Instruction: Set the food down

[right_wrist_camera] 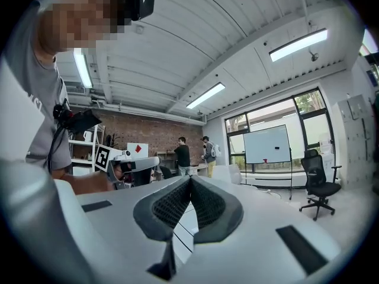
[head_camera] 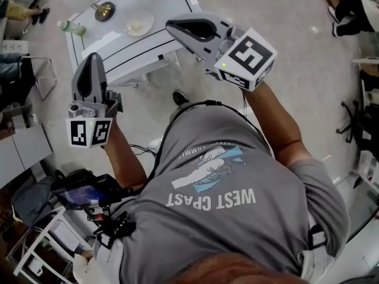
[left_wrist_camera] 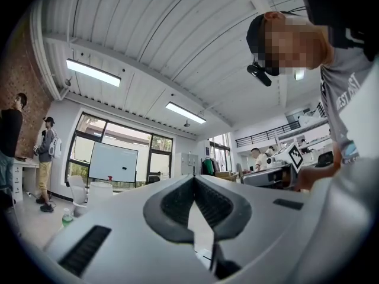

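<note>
- Food: neither claw holds any. A pale plate (head_camera: 140,24) and a small dark dish (head_camera: 105,10) sit on the table (head_camera: 151,43), their contents too small to tell.
- Left claw (head_camera: 93,59) and right claw (head_camera: 172,26) are both clenched on nothing, well apart from the table, so the setting-down looks finished.
- Grey shirt (head_camera: 237,176) reads "WEST COAST".

The pale grey right gripper (right_wrist_camera: 190,181) has its jaws together, the tips meeting with nothing between its black ribbed pads (right_wrist_camera: 169,209). In the gap below the pads shows a strip of white table top with black lines (right_wrist_camera: 185,229). To the left, the left gripper (right_wrist_camera: 155,160) with its square-marker cube sits beyond a bare forearm (right_wrist_camera: 89,183). Farther off, two people (right_wrist_camera: 182,155) stand by a red brick wall (right_wrist_camera: 148,138). A wheeled whiteboard (right_wrist_camera: 267,145) and a black office chair (right_wrist_camera: 318,179) stand before tall windows (right_wrist_camera: 308,108).
</note>
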Available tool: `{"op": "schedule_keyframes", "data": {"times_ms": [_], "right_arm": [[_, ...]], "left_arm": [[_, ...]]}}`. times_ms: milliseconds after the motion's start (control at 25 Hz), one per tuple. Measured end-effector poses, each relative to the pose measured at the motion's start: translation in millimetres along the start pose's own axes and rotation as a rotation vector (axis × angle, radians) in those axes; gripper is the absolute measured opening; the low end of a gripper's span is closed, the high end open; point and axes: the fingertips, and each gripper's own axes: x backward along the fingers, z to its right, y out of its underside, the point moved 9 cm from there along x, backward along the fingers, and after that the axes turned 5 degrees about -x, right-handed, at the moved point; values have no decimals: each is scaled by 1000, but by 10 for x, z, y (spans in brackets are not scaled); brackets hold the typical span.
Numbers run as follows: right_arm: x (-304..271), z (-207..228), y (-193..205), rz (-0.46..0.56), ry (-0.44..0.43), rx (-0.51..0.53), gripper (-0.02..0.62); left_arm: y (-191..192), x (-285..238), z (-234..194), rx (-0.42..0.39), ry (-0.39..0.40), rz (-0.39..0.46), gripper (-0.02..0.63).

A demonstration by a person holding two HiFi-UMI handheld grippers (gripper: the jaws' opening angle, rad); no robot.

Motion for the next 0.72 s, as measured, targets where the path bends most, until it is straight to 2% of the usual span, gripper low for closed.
{"op": "schedule_keyframes", "data": {"times_ms": [160,440,600,720], "right_arm": [[564,-155,39,8,-2,9,8],[540,-162,165,-6,-55,-26,8],[389,-97,237,-11,-75,-45,8],[446,-223,251,-2,-89,-58,8]], "left_arm": [[-70,88,605,-10,8,5,8],[-75,220,707,-16,-42,-37,8],[-33,240,625,-23,-57,-49,8],[-67,380,742,-32,-68,-42,8]]}}
